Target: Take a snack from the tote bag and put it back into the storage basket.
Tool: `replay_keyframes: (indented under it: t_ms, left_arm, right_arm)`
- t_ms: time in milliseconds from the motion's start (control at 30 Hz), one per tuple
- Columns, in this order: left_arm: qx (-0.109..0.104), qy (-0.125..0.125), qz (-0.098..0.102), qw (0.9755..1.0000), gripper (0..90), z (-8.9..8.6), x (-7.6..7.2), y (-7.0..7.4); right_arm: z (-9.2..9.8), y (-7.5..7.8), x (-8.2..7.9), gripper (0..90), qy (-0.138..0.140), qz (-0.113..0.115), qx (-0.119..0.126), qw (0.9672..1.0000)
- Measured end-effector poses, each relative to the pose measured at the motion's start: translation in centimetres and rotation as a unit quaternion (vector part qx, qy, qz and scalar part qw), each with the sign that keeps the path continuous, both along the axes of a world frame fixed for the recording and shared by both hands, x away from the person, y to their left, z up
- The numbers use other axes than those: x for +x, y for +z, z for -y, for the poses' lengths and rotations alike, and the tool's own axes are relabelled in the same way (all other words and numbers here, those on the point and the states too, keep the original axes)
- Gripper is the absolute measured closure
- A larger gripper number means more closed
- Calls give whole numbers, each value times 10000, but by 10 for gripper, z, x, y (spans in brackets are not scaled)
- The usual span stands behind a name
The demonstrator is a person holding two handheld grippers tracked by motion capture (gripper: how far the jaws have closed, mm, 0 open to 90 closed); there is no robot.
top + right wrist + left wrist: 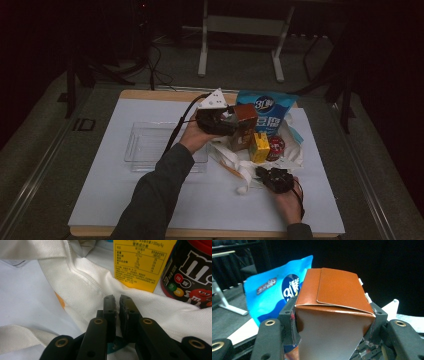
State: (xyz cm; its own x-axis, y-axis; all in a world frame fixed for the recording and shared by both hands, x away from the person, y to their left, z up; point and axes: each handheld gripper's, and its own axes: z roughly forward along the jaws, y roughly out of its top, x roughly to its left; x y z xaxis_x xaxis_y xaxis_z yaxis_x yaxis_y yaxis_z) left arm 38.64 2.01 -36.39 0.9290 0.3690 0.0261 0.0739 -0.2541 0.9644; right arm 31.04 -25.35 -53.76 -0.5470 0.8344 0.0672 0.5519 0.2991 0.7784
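Left hand-held gripper [235, 121], raised above the table [150, 200], grasping a brown rectangular cardboard carton [243, 126]; in the left gripper view the two black jaws press on opposite side walls of this carton [334, 312], whose folded brown top faces the camera. Just behind the carton, on the far side of that hand-held gripper, stands a blue plastic snack bag with white lettering [267, 112], seen also at the upper left of the left gripper view [274, 295]. A clear plastic tray [145, 145] lies on the table beside and below the forearm that carries the left hand-held gripper. Right hand-held gripper [267, 175], low at the near edge of a white cloth tote bag [240, 162]; in the right gripper view its jaws [117, 303] are clenched almost together over the white fabric [100, 285], and whether cloth is pinched between them cannot be told. Just ahead of its tips stand a yellow printed carton [140, 260] and, to the right of that, a dark round candy canister with a red lid [192, 272], both resting on the bag.
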Motion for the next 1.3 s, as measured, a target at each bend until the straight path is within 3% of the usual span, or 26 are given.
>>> replay_keyframes:
  t_ms: [367, 500, 1300]
  left_arm:
    - [-374, 82, 47, 9993, 422, -28, -6, 17]
    - [-420, 98, 69, 9990, 423, -38, -9, 23]
    - [-125, 206, 99, 9997, 424, -84, -11, 35]
  right_arm:
    - [0, 0, 0, 836, 1, -5, 20, 10000]
    - [0, 0, 0, 836, 2, 0, 16, 10000]
    - [1, 0, 1, 836, 3, -27, 42, 10000]
